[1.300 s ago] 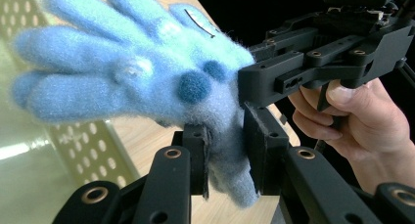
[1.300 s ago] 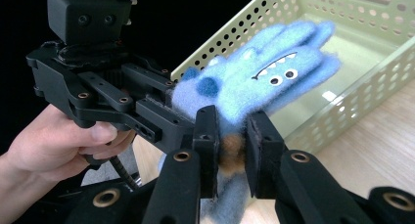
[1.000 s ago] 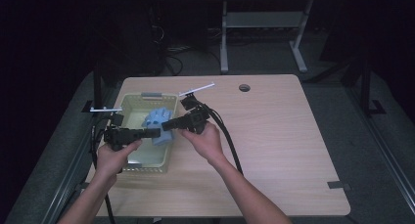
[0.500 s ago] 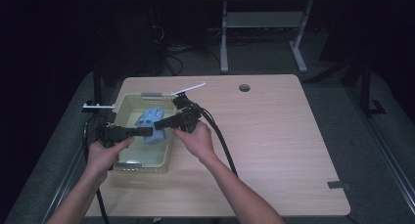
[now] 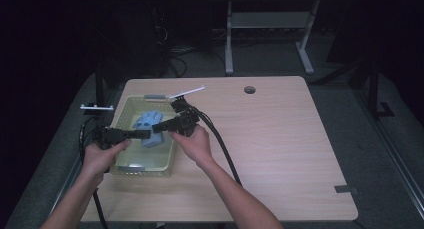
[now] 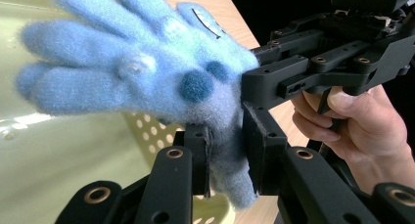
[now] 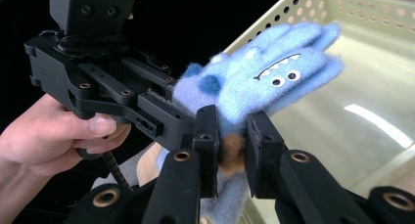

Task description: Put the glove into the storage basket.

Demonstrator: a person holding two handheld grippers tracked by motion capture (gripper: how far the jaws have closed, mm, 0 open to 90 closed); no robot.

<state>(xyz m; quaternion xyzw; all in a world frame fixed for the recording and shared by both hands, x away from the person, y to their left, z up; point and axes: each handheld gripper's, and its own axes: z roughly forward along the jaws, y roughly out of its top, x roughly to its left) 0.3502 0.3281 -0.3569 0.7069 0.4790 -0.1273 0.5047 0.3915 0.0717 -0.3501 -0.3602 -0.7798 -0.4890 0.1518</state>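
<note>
A fuzzy light-blue glove (image 5: 146, 123) with dark blue spots and a small monster face (image 7: 279, 72) hangs over a pale yellow-green perforated basket (image 5: 150, 170). My left gripper (image 5: 146, 134) comes in from the left and is shut on the glove's cuff (image 6: 227, 155), its pads pressed into the fleece. My right gripper (image 5: 159, 127) comes in from the right, shut on the same cuff (image 7: 232, 153) where a brown patch shows. The two grippers meet nearly jaw to jaw, and the glove's fingers point toward the far side of the basket.
The basket stands at the left of a light wooden table (image 5: 280, 154), close to its left edge. A round cable hole (image 5: 249, 89) lies at the back centre. A grey tape strip (image 5: 346, 190) is at the front right. Black cables (image 5: 225, 154) trail from the right gripper.
Both hands have shifted a little to the left with the glove held between them, so it now hangs more over the basket's middle. Both grips have held.
</note>
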